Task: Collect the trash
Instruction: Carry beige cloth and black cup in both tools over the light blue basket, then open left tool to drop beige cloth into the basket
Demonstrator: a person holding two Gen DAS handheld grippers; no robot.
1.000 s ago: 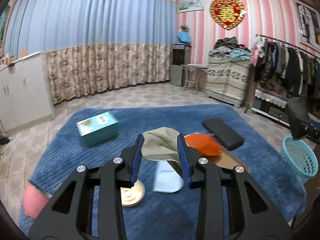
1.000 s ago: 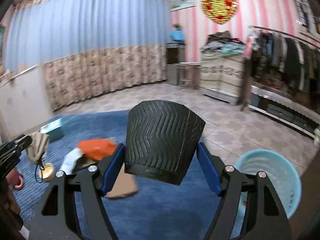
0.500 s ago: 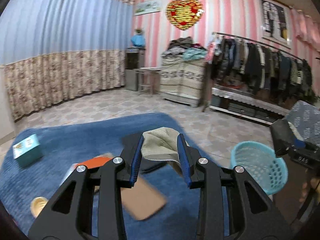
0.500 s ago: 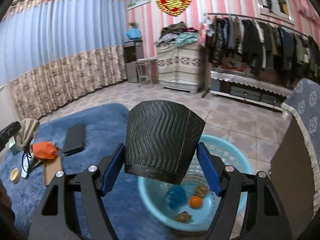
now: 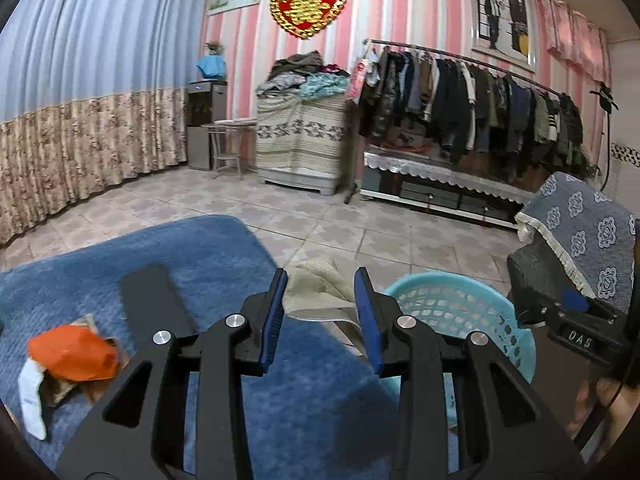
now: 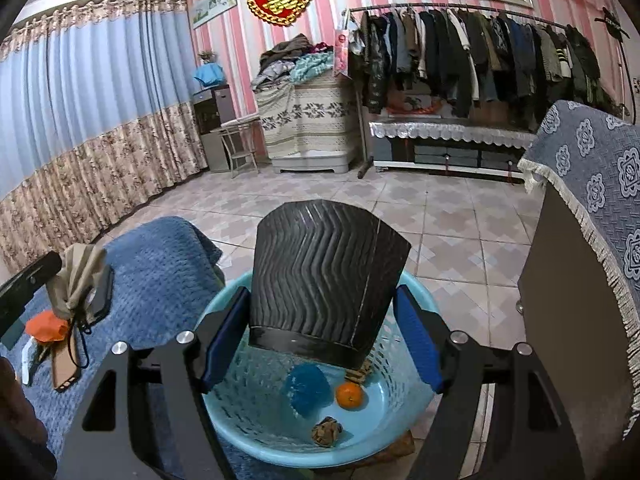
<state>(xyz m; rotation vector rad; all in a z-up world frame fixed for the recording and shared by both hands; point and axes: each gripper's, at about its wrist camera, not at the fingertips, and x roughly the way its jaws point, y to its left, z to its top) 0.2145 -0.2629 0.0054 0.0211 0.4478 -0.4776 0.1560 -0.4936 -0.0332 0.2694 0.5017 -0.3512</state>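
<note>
Black cup [image 6: 328, 276] hiding basket [image 6: 256, 432] rear, beige cloth [image 5: 320, 288] half hidden

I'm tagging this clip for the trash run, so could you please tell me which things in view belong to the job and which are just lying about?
Part of the job:
- black ribbed cup, held in the right gripper
- beige cloth, held in the left gripper
- light blue basket, already holding bits

Just lying about:
- clothes rack
- blue rug
- heart decoration

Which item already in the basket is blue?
The round blue lump in the basket; beside it lie an orange fruit and a brown crumpled wad.
</note>
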